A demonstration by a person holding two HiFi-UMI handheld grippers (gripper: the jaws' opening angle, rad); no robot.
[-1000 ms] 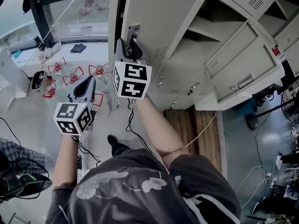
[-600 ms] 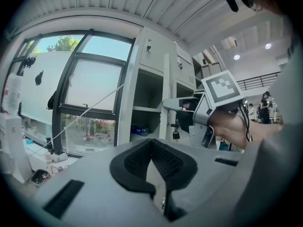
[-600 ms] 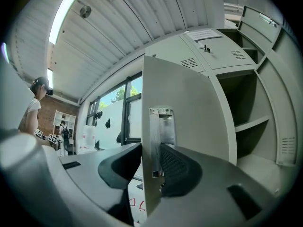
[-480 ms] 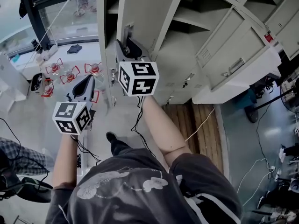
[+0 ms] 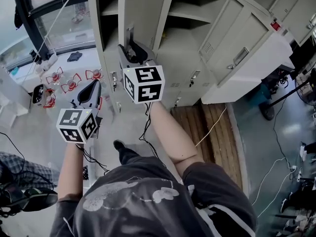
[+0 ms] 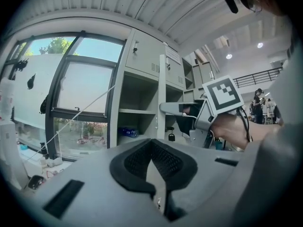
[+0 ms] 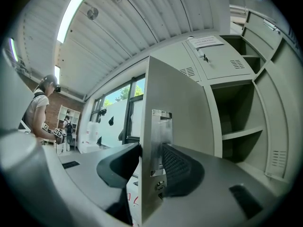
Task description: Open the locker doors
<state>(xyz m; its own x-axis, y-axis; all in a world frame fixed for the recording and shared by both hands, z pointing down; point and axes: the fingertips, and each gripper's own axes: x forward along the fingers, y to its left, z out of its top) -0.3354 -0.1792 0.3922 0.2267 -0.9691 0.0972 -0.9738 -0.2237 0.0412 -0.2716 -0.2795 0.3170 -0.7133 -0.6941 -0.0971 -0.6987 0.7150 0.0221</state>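
The right hand-held gripper (image 7: 150, 167) straddles the free edge of the locker door (image 7: 177, 89) at its latch plate (image 7: 161, 126), the spot that gives the most leverage for swinging it. Its jaws have just been opening with the door edge between them. The pads seem to touch both faces, though the grip may be loosening. The door stands well ajar, exposing the shelves (image 7: 236, 134) behind it. The left hand-held gripper (image 6: 152, 148), closed and empty, hangs left of the door, probably to stay clear.

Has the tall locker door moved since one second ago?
Yes. The door has swung further open: the gap between it and the locker's left upright is now wider, showing a shelf inside.
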